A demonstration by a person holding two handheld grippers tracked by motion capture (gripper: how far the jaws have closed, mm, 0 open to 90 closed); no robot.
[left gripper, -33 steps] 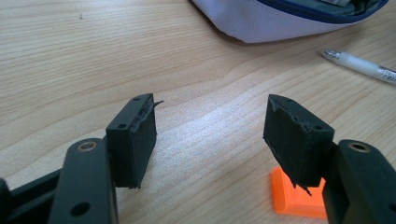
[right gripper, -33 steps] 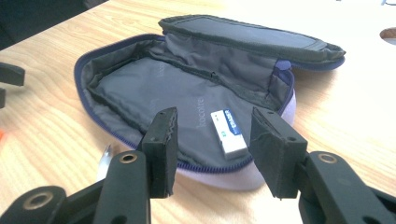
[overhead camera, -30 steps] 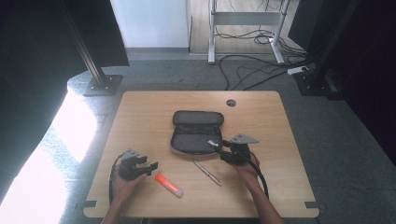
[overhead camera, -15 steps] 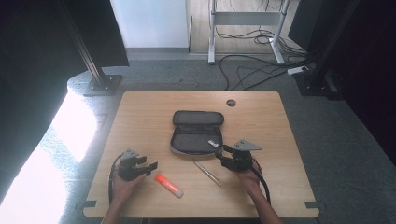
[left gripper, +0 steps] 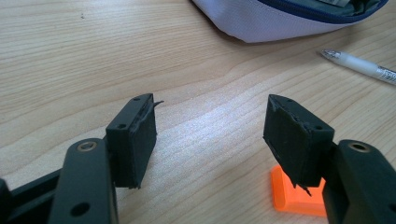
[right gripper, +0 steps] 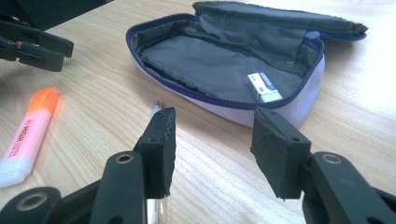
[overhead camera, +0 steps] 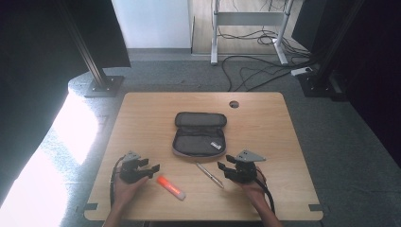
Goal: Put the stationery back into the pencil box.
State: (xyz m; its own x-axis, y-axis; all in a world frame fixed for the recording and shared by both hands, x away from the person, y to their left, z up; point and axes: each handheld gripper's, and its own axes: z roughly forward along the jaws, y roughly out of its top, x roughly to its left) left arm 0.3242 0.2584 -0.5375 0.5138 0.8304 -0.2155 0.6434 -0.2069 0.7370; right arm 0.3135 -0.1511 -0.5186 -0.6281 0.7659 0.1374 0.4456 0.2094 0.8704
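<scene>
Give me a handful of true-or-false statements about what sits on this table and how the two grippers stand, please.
1. The pencil case lies unzipped. True.
2. A white eraser lies inside it. True.
3. The right gripper holds the pen. False: its jaws are open, nothing between the pads.
4. The highlighter is inside the case. False: it lies on the table near the left gripper.
5. The left gripper's jaws stand open. True.
</scene>
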